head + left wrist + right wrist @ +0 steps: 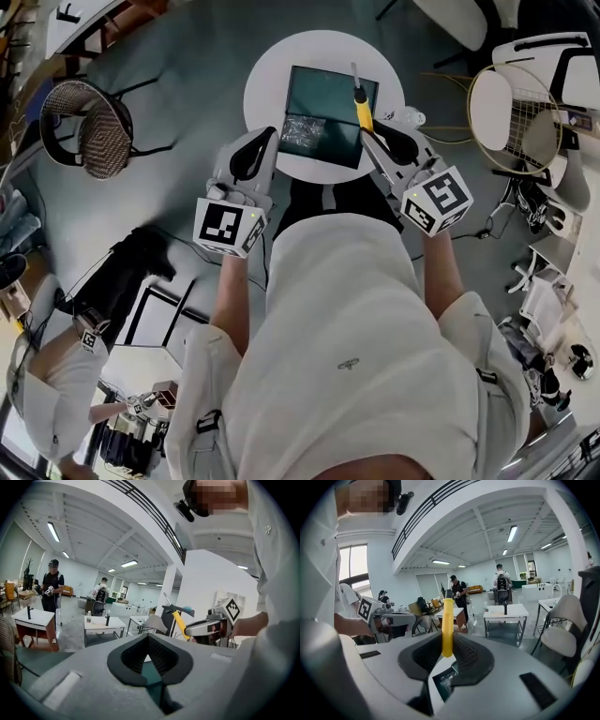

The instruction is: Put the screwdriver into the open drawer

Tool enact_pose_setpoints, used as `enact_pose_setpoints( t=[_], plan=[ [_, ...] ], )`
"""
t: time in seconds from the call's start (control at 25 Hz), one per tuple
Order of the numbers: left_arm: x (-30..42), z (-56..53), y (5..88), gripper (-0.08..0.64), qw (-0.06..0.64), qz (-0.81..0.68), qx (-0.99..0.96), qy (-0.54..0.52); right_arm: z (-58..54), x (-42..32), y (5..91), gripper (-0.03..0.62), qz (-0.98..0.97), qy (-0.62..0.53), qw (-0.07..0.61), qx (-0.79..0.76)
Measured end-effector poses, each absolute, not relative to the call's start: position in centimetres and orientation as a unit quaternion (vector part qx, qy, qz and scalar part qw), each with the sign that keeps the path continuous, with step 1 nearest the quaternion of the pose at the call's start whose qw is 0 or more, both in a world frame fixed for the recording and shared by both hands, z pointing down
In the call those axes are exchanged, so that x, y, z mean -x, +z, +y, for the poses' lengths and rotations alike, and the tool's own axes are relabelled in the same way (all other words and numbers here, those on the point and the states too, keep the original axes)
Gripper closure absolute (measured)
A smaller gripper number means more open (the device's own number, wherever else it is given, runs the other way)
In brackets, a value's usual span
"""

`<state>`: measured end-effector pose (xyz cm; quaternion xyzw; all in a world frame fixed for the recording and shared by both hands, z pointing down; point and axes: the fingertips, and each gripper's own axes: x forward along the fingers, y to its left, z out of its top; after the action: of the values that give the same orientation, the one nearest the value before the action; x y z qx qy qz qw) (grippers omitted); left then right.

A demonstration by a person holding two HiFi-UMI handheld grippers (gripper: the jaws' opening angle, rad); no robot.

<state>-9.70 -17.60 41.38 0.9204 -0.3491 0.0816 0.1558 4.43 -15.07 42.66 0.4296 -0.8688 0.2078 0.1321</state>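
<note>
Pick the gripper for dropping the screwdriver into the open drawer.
Right. The right gripper clamps the screwdriver by its yellow handle, directly over the open drawer. The left gripper holds nothing.

The person is reaching both arms forward, side by side. The left gripper (270, 134) (147, 637) is pointing ahead, its fingers meeting at the tips with nothing between. The right gripper (367, 132) (447, 645) is clamping its fingers on the screwdriver (361, 105) (447, 623) by the yellow handle.

Round white table (265, 89); mesh chair (91, 128) left; racket (530, 120) right.
</note>
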Motion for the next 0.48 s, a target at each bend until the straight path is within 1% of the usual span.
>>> enact_pose_setpoints(
  t=[0.16,0.48],
  plan=[
    [9.4,-16.9,42.0,0.551,0.165,-0.345,-0.92,0.087,-15.0,-3.7,44.6,0.517,-0.873,0.213,0.149,-0.412],
    [9.8,-16.8,43.7,0.551,0.184,-0.343,-0.916,0.096,-14.3,-2.5,49.9,0.517,-0.875,0.22,0.205,-0.379]
  ],
)
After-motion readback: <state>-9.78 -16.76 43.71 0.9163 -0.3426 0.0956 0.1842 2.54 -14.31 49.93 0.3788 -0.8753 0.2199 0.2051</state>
